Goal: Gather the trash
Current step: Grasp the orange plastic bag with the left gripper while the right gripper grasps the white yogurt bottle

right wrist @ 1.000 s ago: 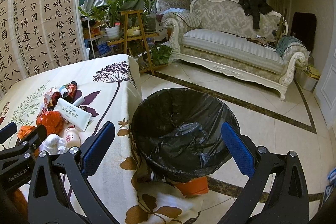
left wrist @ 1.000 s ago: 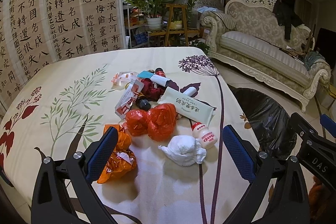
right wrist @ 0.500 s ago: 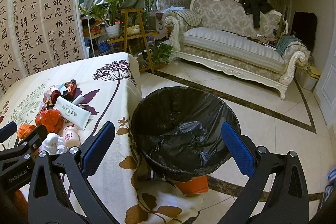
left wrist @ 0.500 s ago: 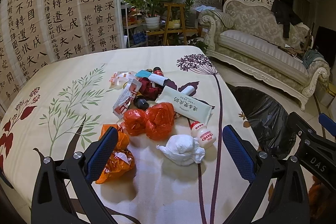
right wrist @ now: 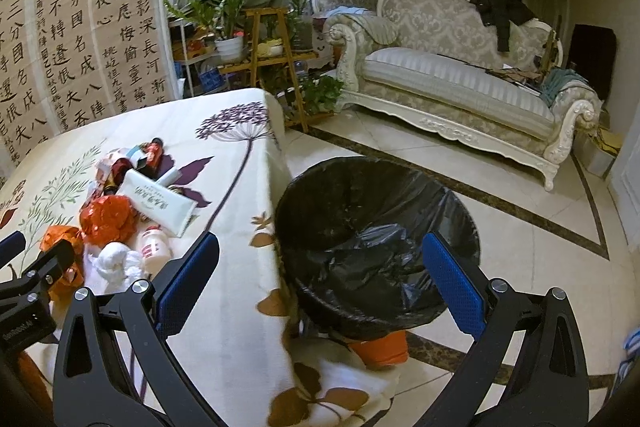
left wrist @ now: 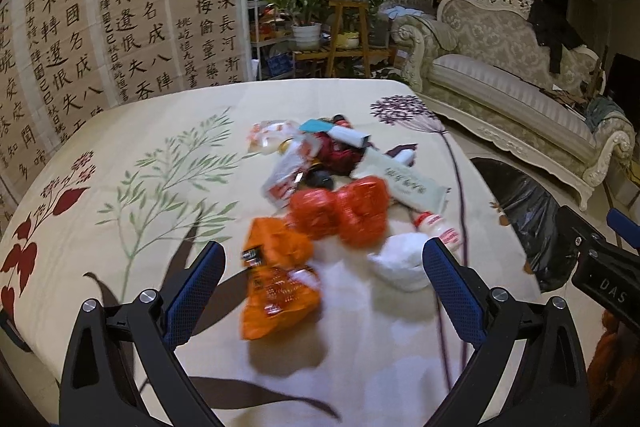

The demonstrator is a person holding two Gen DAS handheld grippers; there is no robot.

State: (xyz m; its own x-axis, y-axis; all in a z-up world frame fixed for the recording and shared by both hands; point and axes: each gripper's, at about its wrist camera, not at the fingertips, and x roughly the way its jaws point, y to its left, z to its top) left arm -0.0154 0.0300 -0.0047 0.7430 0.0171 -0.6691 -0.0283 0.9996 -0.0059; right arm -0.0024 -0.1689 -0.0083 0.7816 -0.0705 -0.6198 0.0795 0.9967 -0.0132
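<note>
A heap of trash lies on the floral tablecloth (left wrist: 120, 155): an orange snack wrapper (left wrist: 276, 287), two red crumpled bags (left wrist: 340, 211), a white crumpled wad (left wrist: 404, 259), a small white bottle (left wrist: 440, 227), a pale tissue pack (left wrist: 408, 183) and more wrappers behind. My left gripper (left wrist: 322, 287) is open, its blue pads straddling the orange wrapper and the white wad. My right gripper (right wrist: 320, 279) is open and empty above the table's right edge, beside the bin with a black liner (right wrist: 376, 247). The same heap (right wrist: 120, 211) shows in the right wrist view.
The bin (left wrist: 528, 219) stands on the tiled floor just right of the table. A cream sofa (right wrist: 460, 75) lines the far wall, with a plant stand (right wrist: 272, 43) and calligraphy hangings (left wrist: 100, 7) behind the table. My right gripper's body (left wrist: 600, 267) intrudes at the left view's right edge.
My left gripper has swung left and closer to the heap, so the orange wrapper now lies between its pads. The right gripper has shifted slightly toward the table.
</note>
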